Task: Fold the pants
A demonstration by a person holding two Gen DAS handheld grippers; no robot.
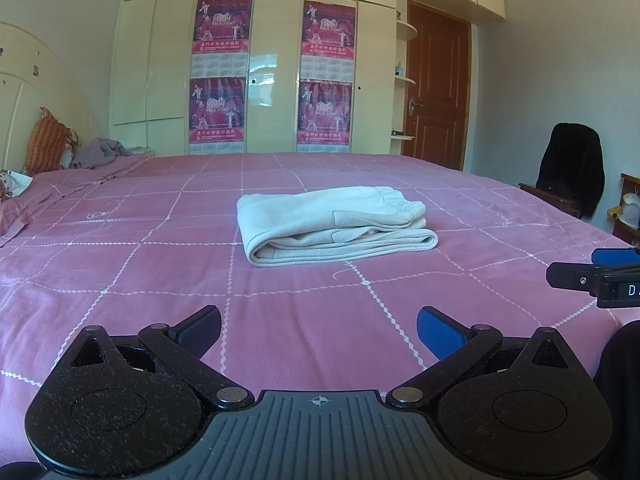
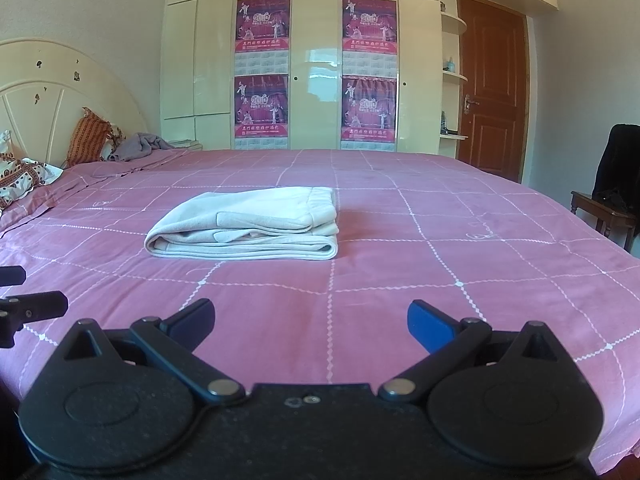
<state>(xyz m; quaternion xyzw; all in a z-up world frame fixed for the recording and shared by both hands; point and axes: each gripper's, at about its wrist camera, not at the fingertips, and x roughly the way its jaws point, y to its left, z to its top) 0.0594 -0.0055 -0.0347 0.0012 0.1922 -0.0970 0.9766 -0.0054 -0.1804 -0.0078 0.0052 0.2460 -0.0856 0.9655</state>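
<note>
Cream pants (image 1: 332, 226) lie folded in a compact stack in the middle of the pink checked bed (image 1: 160, 280), elastic waistband on top at the right. They also show in the right wrist view (image 2: 248, 224). My left gripper (image 1: 319, 330) is open and empty, held above the bed's near part, well short of the pants. My right gripper (image 2: 310, 322) is open and empty too, at the same distance from them. Its fingers (image 1: 576, 276) show at the right edge of the left wrist view. The left gripper's fingers (image 2: 36, 304) show at the left edge of the right wrist view.
Pillows (image 2: 24, 176) and an orange cushion (image 1: 46, 142) lie by the headboard at the far left, with a grey garment (image 1: 100, 152) beside them. A cream wardrobe (image 1: 272, 60) with posters stands behind the bed. A chair (image 2: 608, 208) with a dark jacket stands at the right.
</note>
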